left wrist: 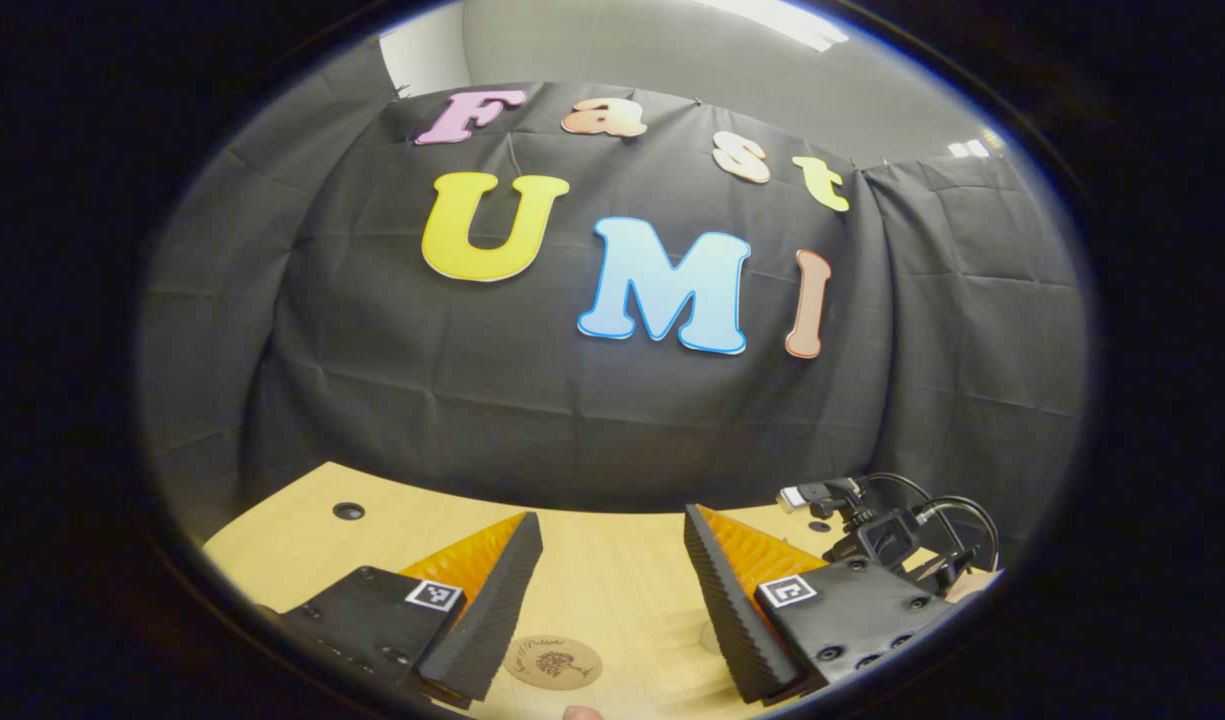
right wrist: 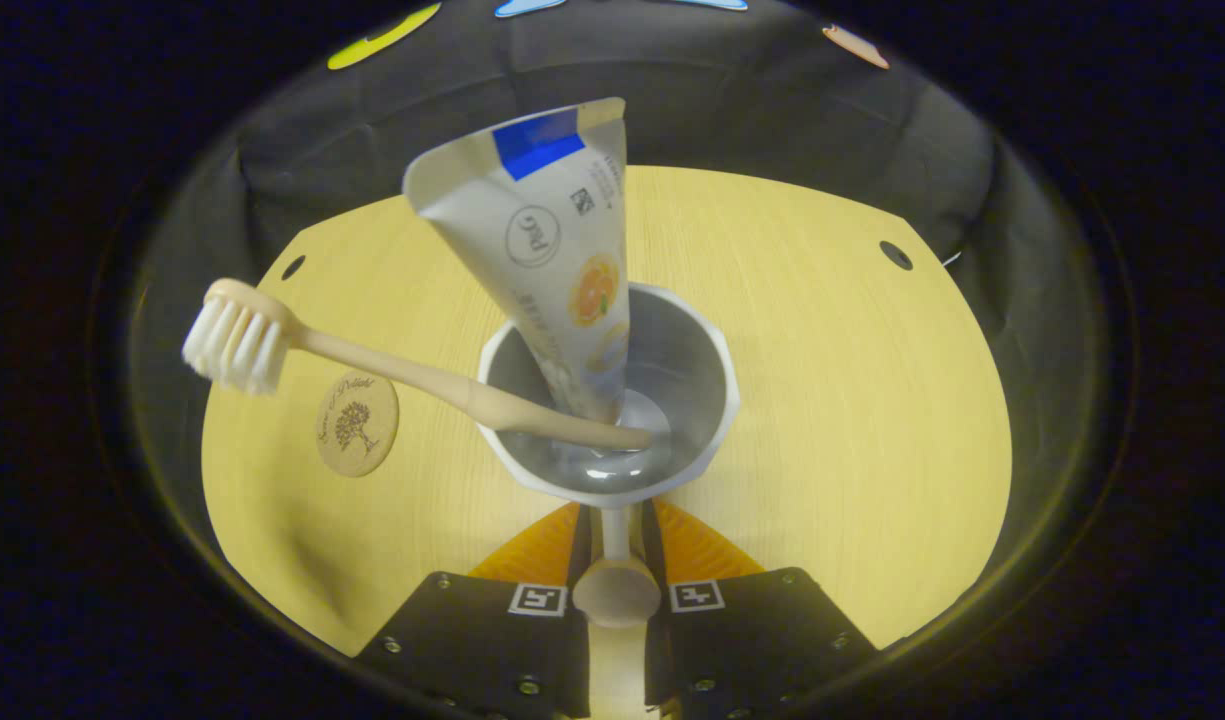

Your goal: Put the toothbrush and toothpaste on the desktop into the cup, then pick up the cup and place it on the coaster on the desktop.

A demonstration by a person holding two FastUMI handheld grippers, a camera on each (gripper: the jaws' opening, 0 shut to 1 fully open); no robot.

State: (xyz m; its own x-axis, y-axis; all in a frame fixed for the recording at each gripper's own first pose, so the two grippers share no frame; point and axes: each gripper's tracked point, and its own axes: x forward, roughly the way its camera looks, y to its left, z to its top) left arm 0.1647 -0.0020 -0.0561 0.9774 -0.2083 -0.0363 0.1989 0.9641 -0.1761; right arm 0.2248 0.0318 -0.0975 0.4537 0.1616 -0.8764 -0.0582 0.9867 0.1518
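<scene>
In the right gripper view a grey cup [right wrist: 692, 400] holds a grey toothpaste tube [right wrist: 552, 250] standing upright and a wooden toothbrush [right wrist: 392, 370] leaning left with its white bristles out over the rim. My right gripper [right wrist: 614, 520] is shut on the cup's handle [right wrist: 616, 585], which ends in a wooden knob. A round wooden coaster [right wrist: 357, 423] lies on the table left of the cup. In the left gripper view my left gripper [left wrist: 612, 520] is open and holds nothing, with the coaster [left wrist: 552, 662] low between its fingers.
The wooden table [right wrist: 822, 400] has small round holes near its far corners [right wrist: 895, 255] [left wrist: 348, 510]. The black cloth wall stands close behind it. The other gripper's camera and cables [left wrist: 877, 530] show at the right of the left gripper view.
</scene>
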